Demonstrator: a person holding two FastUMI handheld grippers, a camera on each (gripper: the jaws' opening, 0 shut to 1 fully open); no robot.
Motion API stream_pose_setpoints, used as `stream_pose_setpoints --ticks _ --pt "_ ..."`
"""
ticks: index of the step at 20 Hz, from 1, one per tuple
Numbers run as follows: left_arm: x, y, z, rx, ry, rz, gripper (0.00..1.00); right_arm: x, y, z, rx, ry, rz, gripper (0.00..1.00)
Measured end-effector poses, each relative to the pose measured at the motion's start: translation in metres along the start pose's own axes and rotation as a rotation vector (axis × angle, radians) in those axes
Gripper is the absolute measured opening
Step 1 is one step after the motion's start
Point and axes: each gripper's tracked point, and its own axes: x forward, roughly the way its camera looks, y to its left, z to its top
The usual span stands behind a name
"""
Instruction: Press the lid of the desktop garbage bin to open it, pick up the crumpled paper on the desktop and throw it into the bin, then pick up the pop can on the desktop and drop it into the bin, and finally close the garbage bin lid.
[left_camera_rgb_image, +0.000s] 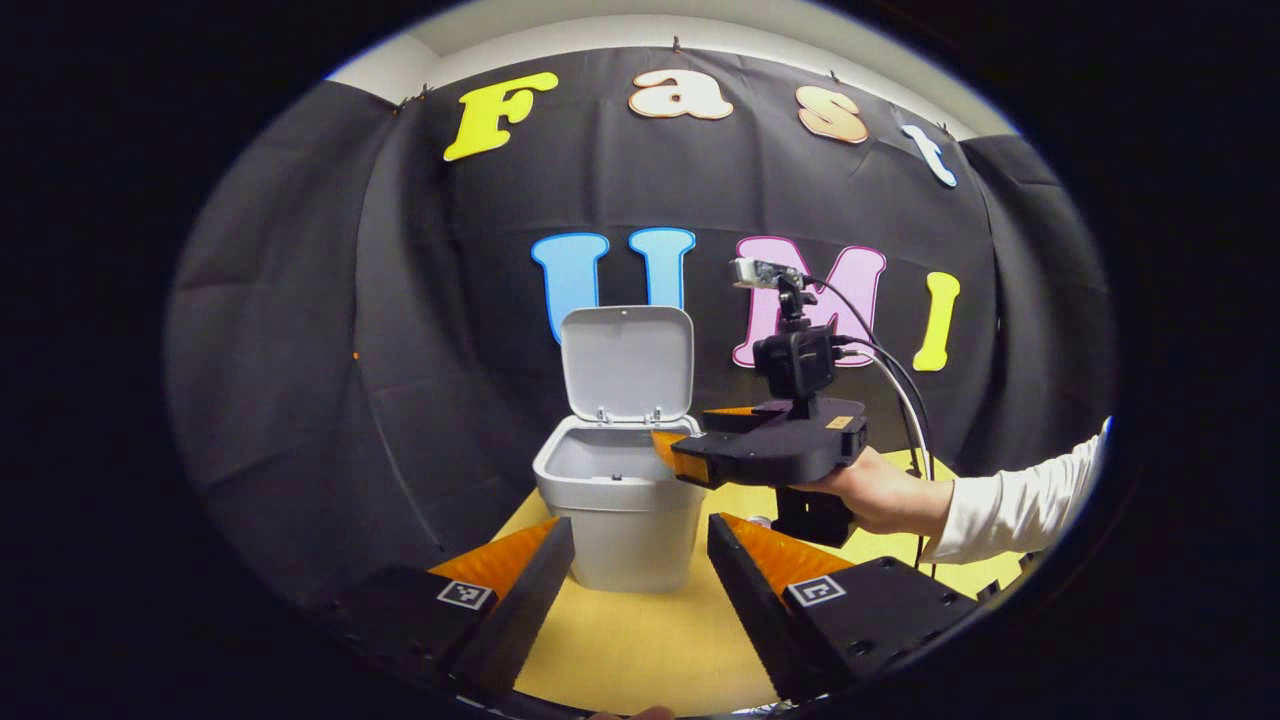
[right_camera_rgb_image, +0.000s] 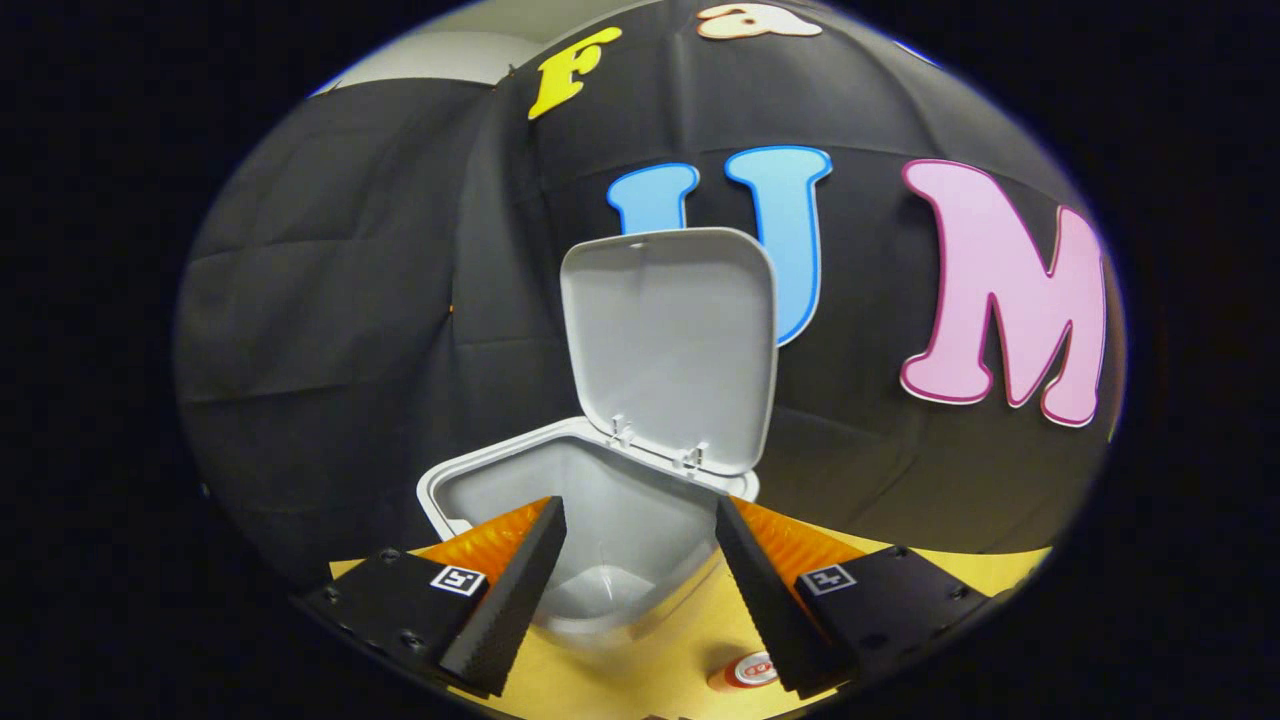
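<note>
The bin stands on the yellow table close to the black cloth wall, and its lid is swung up on the rear hinge so that it stands nearly upright, the inner face turned forward. In the right gripper view the bin is seen from above and close, its open mouth directly ahead and the lid rising behind it; what lies at the bottom of the bin cannot be made out. The can lies on the table just in front of the bin, partly hidden behind one finger (only its end shows). The right gripper hangs over the bin's front edge with its fingers spread wide and nothing between them. In the left gripper view that same right gripper is seen from the side, level with the bin's rim and reaching over its right edge, held by a hand in a white sleeve, with a small camera on a post above it and cables trailing back. The left gripper sits low over the table in front of the bin, apart from it, its fingers also spread wide and holding nothing.
</note>
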Motion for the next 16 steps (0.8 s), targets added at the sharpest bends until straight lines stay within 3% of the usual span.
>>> stream_pose_setpoints --ticks 7,13,16 --pt "0.059 -0.064 -0.069 -0.06 0.141 -0.132 0.95 -0.083 -0.1 0.007 -0.013 -0.011 -0.155 0.97" --pt "0.123 -0.13 -0.148 -0.008 0.271 -0.259 0.95 -0.188 -0.178 0.011 -0.012 0.014 -0.291 0.97" --pt "0.154 -0.137 -0.188 0.039 0.338 -0.252 0.95 -0.239 -0.214 0.021 -0.019 0.003 -0.376 0.97"
